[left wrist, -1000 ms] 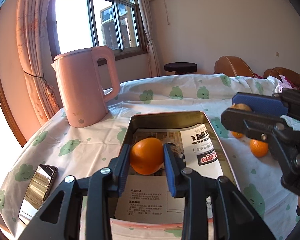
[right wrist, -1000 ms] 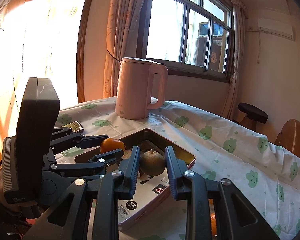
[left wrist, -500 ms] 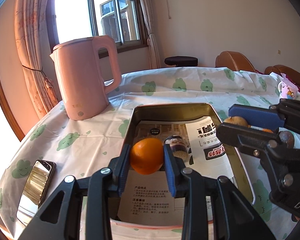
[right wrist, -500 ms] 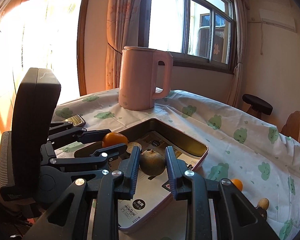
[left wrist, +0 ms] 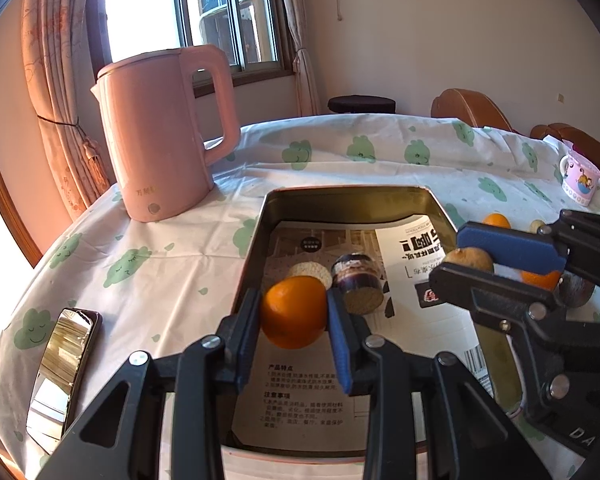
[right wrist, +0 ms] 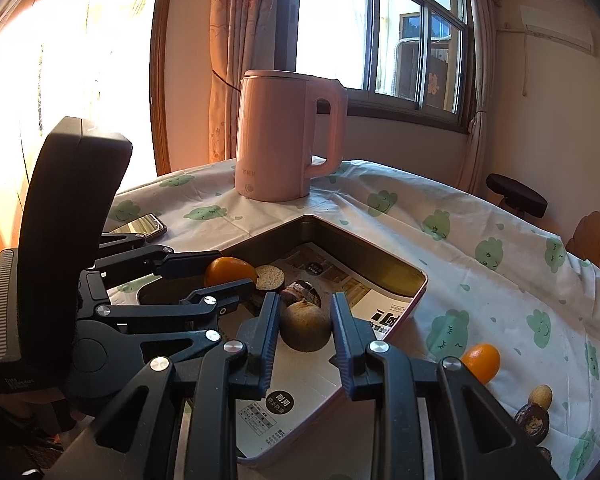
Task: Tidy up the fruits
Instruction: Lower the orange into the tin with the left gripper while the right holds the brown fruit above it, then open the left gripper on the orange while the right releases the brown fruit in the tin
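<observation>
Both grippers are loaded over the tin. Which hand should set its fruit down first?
Left, probably. The left gripper holds the orange well inside the tin, over bare paper. The right gripper holds the brown fruit nearer the tin's front edge.

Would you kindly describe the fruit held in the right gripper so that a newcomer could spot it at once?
Start at the pink kettle on the cloud-print tablecloth; in front of it lies a metal tray lined with printed paper. Above it, the right gripper clamps a round fruit, dull brownish-green, unlike the bright orange in the left gripper.
</observation>
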A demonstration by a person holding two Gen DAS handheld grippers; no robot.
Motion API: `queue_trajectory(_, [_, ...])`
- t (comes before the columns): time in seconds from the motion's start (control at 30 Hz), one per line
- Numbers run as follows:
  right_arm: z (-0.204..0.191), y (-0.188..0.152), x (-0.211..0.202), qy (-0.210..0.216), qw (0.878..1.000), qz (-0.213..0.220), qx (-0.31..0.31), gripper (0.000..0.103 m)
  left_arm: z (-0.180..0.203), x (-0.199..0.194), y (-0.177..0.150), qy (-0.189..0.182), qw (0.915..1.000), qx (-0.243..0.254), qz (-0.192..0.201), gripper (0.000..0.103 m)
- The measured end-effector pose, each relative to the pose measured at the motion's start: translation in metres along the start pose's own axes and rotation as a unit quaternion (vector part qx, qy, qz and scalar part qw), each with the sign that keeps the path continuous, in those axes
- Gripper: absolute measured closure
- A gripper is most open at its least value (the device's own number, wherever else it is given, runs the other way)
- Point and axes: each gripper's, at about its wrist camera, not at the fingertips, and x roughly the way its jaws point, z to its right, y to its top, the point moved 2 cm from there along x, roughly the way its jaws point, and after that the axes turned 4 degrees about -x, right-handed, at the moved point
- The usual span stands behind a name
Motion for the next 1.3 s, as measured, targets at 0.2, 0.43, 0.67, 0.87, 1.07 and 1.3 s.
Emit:
queue_trajectory(0.2, [-0.002, -0.003, 0.005, 0.003, 1.000, -0.009, -0.002, 0.075, 0.000, 0.003, 0.000, 0.001, 1.0000, 0.000, -0.009, 0.069])
queue_trajectory(0.43, [-0.002, -0.005, 0.011, 0.004, 1.000, -0.020, -0.001, 0.075, 0.002, 0.006, 0.000, 0.002, 0.9999, 0.004, -0.017, 0.068])
queue_trajectory(0.67, [-0.002, -0.010, 0.015, 0.002, 1.000, -0.028, 0.001, 0.075, 0.002, 0.008, 0.000, 0.002, 0.9997, 0.005, -0.022, 0.068])
queue_trajectory(0.87, [-0.002, -0.010, 0.016, 0.001, 1.000, -0.031, 0.002, 0.075, 0.002, 0.008, -0.001, 0.003, 0.9998, 0.004, -0.022, 0.066])
queue_trajectory(1.07, [0.002, -0.010, 0.014, -0.005, 1.000, -0.029, 0.010, 0.073, 0.002, 0.004, -0.001, 0.010, 0.9999, 0.006, -0.012, 0.053])
queue_trajectory(1.3, [0.007, -0.012, 0.008, -0.018, 0.999, -0.021, 0.017, 0.063, 0.001, -0.001, 0.000, 0.002, 1.0000, 0.000, 0.000, 0.048])
